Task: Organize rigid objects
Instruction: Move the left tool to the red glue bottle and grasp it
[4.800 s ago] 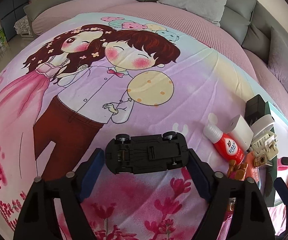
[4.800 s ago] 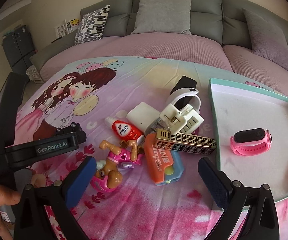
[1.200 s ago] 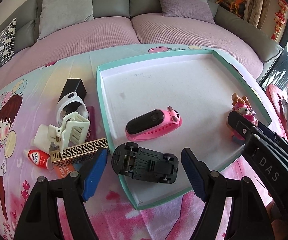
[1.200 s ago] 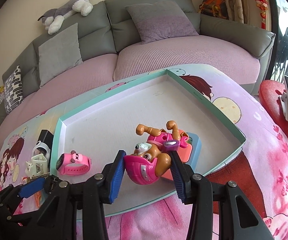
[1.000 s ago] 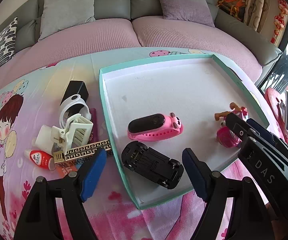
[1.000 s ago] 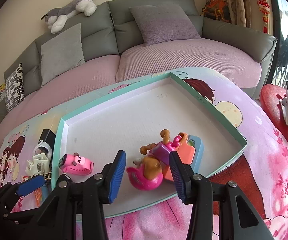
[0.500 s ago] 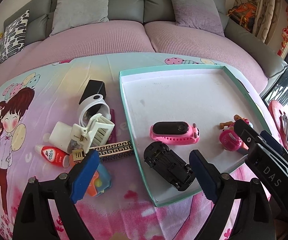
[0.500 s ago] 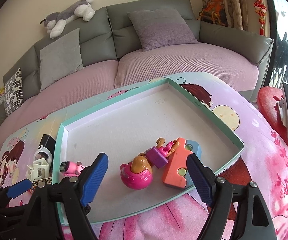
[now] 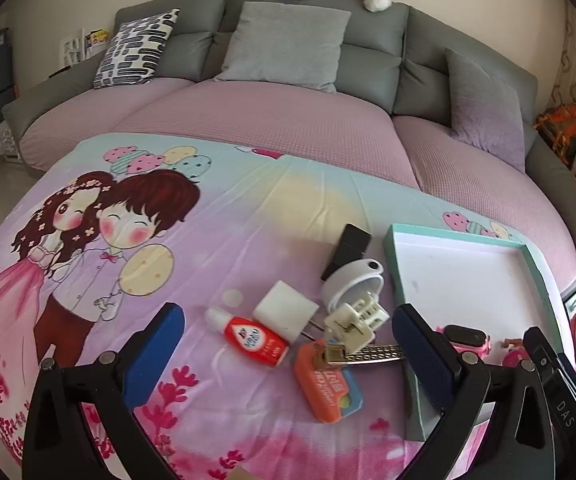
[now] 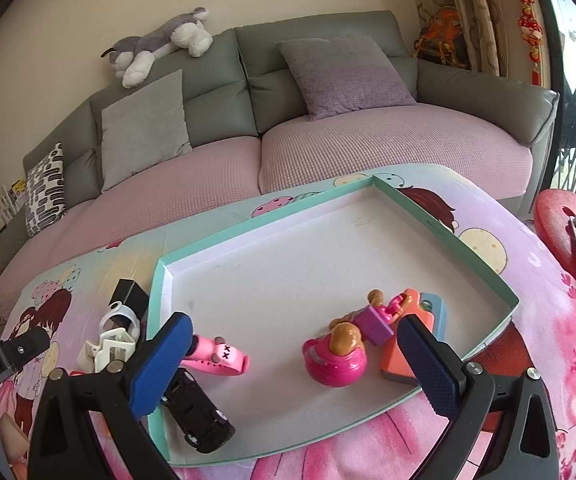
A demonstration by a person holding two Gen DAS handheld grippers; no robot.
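The left gripper (image 9: pixel 288 354) has its blue-padded fingers (image 9: pixel 154 350) spread wide with nothing between them, hovering low over the loose pile on the cartoon-print table (image 9: pixel 248 208). Framed between the pads are the red glue bottle (image 9: pixel 256 340), the white block (image 9: pixel 286 314), the white clip (image 9: pixel 355 320), the gold-patterned bar (image 9: pixel 367 352) and, nearest, the orange card case (image 9: pixel 325 386). Behind them lie a white ring-shaped piece (image 9: pixel 353 282) and a black box (image 9: pixel 345 250).

The right gripper (image 10: pixel 295 364) is likewise wide and empty, poised above the near edge of the teal tray (image 10: pixel 443 236). Inside the tray are the pink watch (image 10: pixel 216 360), the black toy car (image 10: pixel 196 412) lying wheels-up in the near left corner, the pink puppy toy (image 10: pixel 339 354) and an orange case (image 10: pixel 401 344) on a blue one.

The step in hand looks like a reach for the next piece: four or so things are boxed and about seven wait outside. For the left hand, the next move likely calls for lowering over one item, the glue bottle or the card case being the least tangled, and turning the fingers to span its narrow side. The clip and bar overlap, so taking either may drag its neighbour.

Both grippers point forward and down at the table, the left over the pile, the right over the tray, its body just visible at the right edge of the left view.
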